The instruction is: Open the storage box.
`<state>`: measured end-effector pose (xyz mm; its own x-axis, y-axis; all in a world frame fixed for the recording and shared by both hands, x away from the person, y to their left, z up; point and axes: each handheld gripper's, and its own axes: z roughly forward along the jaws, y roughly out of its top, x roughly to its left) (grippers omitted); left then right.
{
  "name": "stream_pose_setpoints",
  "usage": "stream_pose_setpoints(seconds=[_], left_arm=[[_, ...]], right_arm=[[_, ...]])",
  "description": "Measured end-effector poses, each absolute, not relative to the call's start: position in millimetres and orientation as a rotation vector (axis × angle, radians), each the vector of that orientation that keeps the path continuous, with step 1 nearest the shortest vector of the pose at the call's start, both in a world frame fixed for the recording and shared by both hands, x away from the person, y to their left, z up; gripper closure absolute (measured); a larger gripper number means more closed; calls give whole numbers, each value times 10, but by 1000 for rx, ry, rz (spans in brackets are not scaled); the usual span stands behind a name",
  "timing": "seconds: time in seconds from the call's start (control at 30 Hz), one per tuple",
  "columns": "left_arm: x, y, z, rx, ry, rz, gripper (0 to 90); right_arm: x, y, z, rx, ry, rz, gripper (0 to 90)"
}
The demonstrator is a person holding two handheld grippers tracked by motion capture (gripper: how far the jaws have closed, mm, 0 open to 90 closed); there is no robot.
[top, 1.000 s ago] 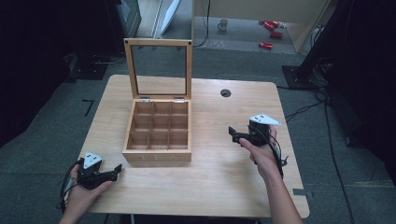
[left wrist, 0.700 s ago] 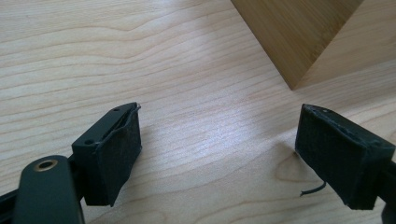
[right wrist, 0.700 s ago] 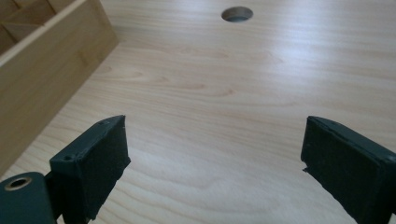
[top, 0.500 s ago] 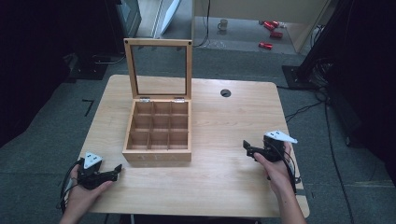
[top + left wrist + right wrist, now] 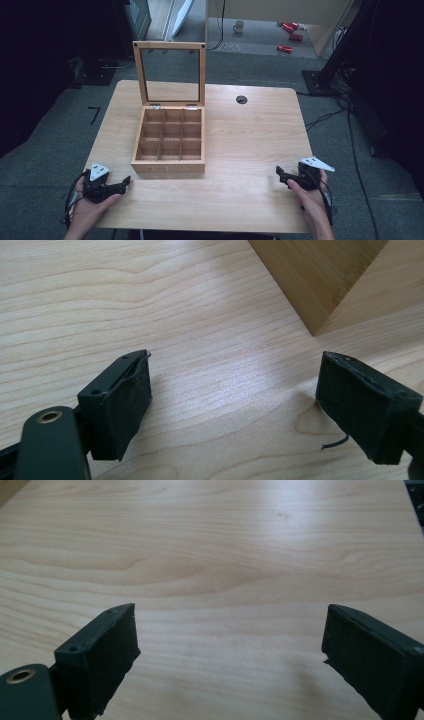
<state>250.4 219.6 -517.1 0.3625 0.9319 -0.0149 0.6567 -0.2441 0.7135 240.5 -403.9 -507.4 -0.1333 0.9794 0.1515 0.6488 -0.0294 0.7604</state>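
A wooden box with several bare compartments stands left of the table's middle, its glass-paned lid upright behind it. My left gripper rests low at the front left of the table, pointing right toward the box's front corner. It is open with nothing between its pads. My right gripper sits at the front right edge, pointing left. It is open too, wide jaws over bare wood.
The light wooden table has a round cable hole behind the box on the right. Grey carpet surrounds the table. Cables and dark stands lie on the floor at the right. Red items lie far back.
My right gripper has moved down and to the right, from beside the box's right side to the table's front right edge. The left gripper has stayed put.
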Motion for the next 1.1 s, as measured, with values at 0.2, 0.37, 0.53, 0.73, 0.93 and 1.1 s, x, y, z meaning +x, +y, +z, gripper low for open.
stream_pose_setpoints(seconds=[0.2, 0.37, 0.53, 0.73, 0.93, 1.1], left_arm=[[2503, 2194, -5171, 1997, 1371, 561, 149], [2503, 2194, -5171, 1998, 1371, 562, 149], [2503, 2193, -5171, 1998, 1371, 562, 149], [2502, 2193, -5171, 1998, 1371, 562, 149], [2503, 2196, -5171, 1993, 1372, 559, 149], [2502, 2194, -5171, 1996, 1372, 562, 149]], right_arm=[[2215, -4193, -5142, 1727, 1803, 956, 76], [2118, -4256, -5195, 1744, 1795, 935, 76], [2040, -4281, -5231, 1741, 1796, 884, 76], [2028, -4204, -5258, 1705, 1811, 802, 74], [2029, -4206, -5259, 1708, 1810, 803, 73], [2028, -4206, -5259, 1708, 1810, 803, 73]])
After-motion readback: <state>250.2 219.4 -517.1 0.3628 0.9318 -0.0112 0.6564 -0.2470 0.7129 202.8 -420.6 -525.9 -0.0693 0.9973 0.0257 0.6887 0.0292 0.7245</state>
